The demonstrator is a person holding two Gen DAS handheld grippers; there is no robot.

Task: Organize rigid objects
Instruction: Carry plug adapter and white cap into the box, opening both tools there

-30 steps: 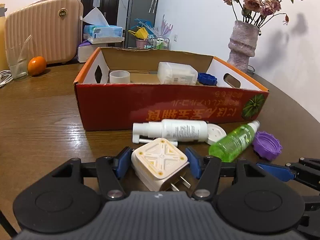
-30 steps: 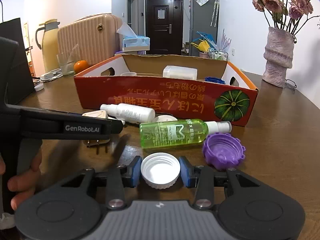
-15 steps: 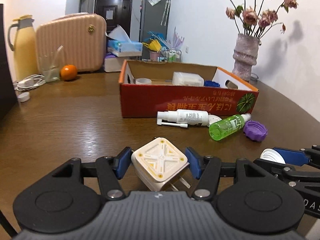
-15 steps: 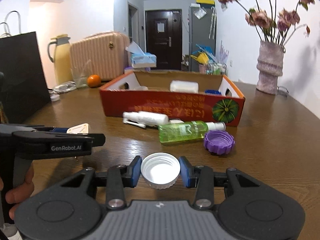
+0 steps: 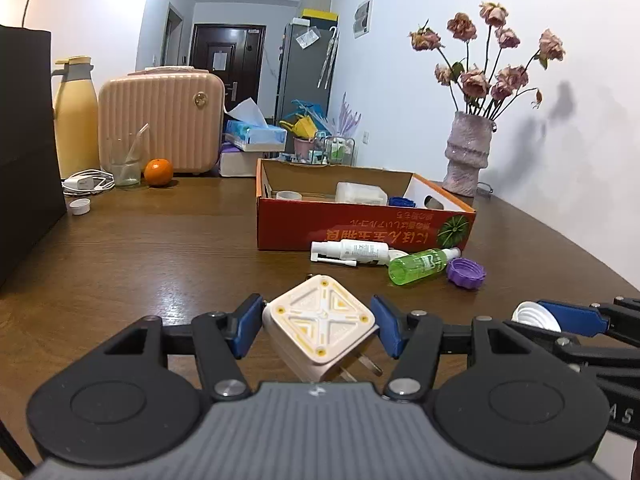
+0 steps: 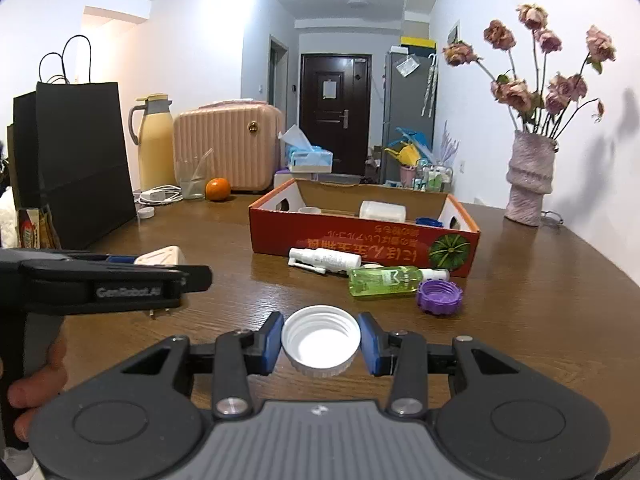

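Showing only rightward: black bag (image 6: 76,160)

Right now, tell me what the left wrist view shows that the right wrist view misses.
Only the left wrist view shows the plug adapter's patterned face, clamped in the left gripper. Only the right wrist view shows the white cap's open inside, clamped in the right gripper, and the black bag's handles. Both show the red box, green bottle and purple cap.

Suitcase (image 5: 160,122), orange (image 5: 158,172), flower vase (image 5: 469,154).

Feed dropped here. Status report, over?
Left gripper shut on plug adapter. Right gripper shut on white cap. Box ahead, bottles before it.
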